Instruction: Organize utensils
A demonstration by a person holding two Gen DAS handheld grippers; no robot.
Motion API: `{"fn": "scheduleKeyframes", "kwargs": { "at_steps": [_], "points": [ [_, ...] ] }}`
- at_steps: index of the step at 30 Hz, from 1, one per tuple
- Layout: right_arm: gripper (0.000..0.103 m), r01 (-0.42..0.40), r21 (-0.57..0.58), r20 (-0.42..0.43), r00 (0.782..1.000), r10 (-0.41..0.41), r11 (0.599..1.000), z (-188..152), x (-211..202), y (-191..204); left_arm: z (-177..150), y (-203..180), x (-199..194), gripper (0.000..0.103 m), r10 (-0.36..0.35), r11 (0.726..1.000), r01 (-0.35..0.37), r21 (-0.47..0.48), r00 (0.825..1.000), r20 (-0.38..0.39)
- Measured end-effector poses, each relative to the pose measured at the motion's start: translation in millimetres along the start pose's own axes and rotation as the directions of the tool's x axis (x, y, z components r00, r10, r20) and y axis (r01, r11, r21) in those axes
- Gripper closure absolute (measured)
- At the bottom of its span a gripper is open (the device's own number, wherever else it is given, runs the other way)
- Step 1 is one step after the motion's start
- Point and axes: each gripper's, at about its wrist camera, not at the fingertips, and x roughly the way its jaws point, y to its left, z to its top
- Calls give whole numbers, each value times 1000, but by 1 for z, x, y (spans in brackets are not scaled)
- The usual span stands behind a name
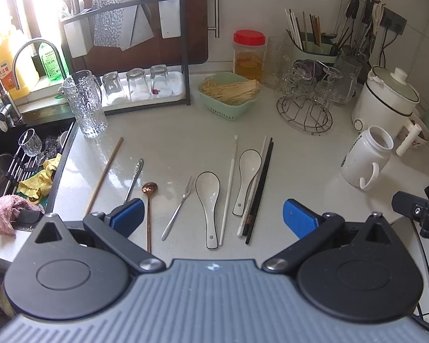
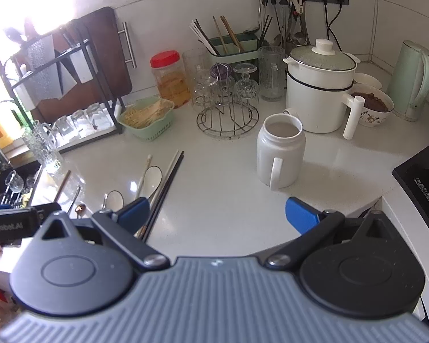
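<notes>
mug (image 2: 280,154) sits empty and upright, the likely drop spot imo | utensils all lie left of mug: ceramic spoons (image 1: 208,197), black chopsticks (image 1: 260,188), fork (image 1: 178,208) | grab one handle at a time, low and square | left gripper (image 1: 213,217) and right gripper (image 2: 217,217) both spread wide, holding nothing

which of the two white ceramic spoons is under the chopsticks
The farther, right-hand white spoon: a white chopstick crosses it, the black chopsticks alongside. The nearer spoon lies clear.
</notes>
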Motion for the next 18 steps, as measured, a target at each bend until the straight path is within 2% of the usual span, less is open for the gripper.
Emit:
{"fn": "scheduleKeyframes", "kwargs": {
  "at_steps": [6,11,18],
  "points": [
    [0,21,19,-3,1000,-21,1000,-3,-4,2,-4,5,0,0,-38,999,39,6,999,-18],
    [0,35,33,-3,999,-35,999,-7,-6,8,-6,12,2,0,-42,999,42,14,999,-24],
    [3,79,25,-13,997,-78,997,-10,-2,6,-8,9,16,0,-100,994,102,31,993,-55]
  ]
}}
